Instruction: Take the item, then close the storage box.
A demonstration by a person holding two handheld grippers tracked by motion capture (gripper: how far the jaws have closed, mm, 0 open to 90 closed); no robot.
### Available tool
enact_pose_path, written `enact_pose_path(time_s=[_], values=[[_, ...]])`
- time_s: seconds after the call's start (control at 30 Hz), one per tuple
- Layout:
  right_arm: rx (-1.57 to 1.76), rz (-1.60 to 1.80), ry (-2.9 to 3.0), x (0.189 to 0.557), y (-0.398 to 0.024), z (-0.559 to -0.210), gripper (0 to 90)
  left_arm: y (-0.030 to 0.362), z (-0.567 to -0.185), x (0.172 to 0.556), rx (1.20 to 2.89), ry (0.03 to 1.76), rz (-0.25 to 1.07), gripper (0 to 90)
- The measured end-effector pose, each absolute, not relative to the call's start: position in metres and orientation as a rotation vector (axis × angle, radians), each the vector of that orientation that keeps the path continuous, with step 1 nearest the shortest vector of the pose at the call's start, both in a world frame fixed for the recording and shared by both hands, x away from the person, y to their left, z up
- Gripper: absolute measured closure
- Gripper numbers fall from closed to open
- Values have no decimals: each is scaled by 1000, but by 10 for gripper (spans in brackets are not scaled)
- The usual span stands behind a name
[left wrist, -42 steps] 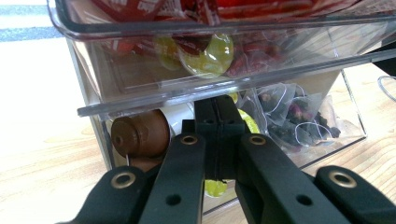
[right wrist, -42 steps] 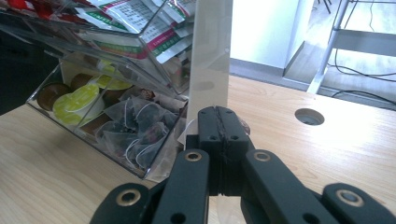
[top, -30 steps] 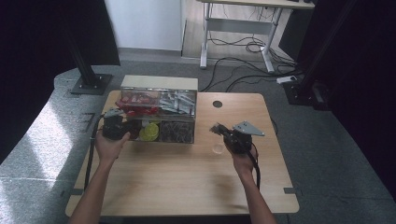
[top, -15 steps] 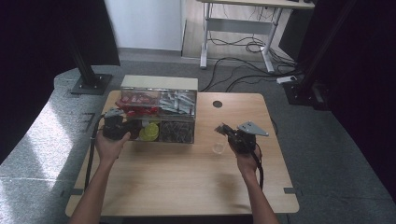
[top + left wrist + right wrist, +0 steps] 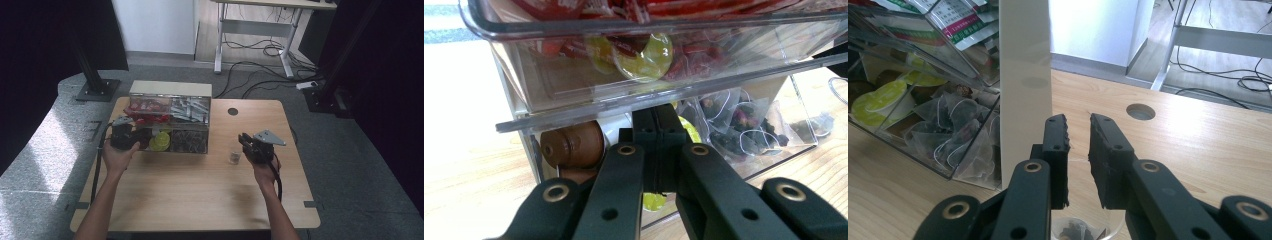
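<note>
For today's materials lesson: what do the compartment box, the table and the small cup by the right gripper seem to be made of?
Compartment box: clear glossy plastic, contents showing through.
Table: pale matte wood or laminate, grain visible.
Small cup: transparent, glass or plastic; cannot tell which.

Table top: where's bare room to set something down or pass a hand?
Free: the wooden table in front of the clear organizer, between both forearms, and its right part beyond the cable hole. Crowded: the back left by the organizer, and around the small glass beside the right gripper.
</note>
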State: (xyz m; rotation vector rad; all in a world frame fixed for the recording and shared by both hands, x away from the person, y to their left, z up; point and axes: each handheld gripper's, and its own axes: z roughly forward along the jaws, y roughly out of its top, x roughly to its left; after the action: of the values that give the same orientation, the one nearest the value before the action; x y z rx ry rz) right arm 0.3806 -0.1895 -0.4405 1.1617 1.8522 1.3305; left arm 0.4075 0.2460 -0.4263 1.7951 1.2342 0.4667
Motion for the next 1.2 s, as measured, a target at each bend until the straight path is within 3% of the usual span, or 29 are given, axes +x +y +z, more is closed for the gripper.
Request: enact_pose_path(time_s=[1.2], values=[[1179,1406,1833,353,-212,-456,683,237,-426,403,1809,1212,470,900]])
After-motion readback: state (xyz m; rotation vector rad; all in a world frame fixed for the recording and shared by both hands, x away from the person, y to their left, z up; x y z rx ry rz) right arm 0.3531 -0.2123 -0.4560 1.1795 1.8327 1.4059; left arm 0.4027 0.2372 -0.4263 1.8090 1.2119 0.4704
